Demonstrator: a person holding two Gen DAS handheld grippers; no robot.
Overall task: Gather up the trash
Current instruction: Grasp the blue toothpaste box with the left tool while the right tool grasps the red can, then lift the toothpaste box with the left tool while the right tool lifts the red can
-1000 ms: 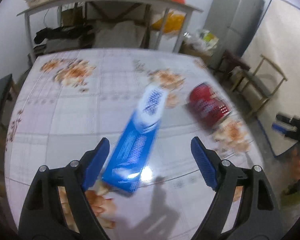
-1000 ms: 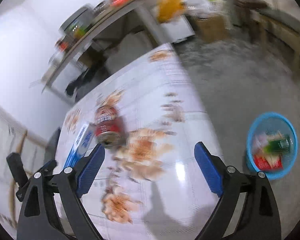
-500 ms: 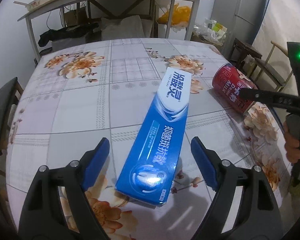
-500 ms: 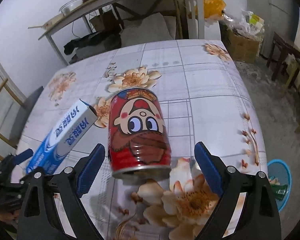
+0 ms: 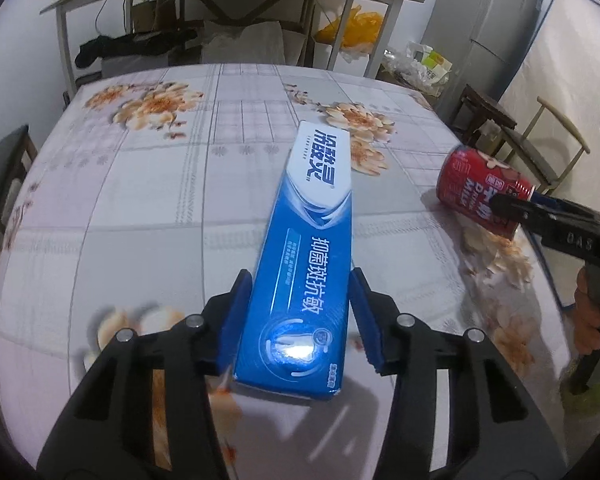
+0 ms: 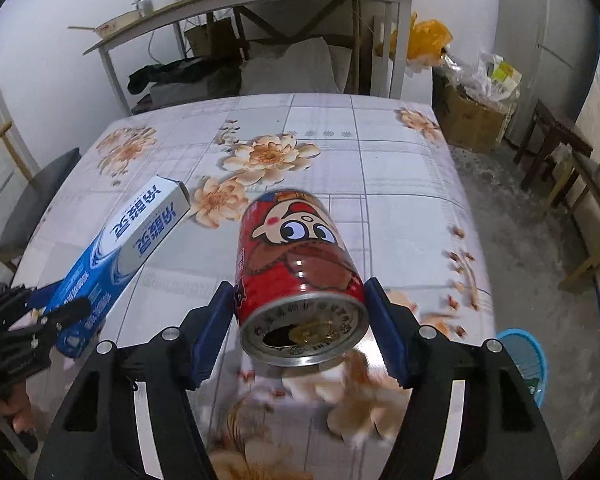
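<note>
The left gripper (image 5: 300,316) sits low in the middle of its own view, and a long blue box (image 5: 308,264) lies between its jaws. The jaws are closing in on the box. The blue pads are right at its two long sides, but I cannot tell if they press on it yet. The box lies flat on the desk (image 5: 148,208), which has a white cloth with orange flowers. Its white end points up toward the far side of the desk.

The right gripper (image 6: 300,324) is low in the middle of its own view too. A red can (image 6: 296,264) with a cartoon face lies on its side between the jaws, with its open top facing the camera. These jaws are closing as well. The pads look like they are at the can's sides, but I cannot tell if they grip it.

In the left view the can is at the right side, well apart from the box. A blue basket (image 6: 528,364) with trash stands on the floor at the lower right of the right view
</note>
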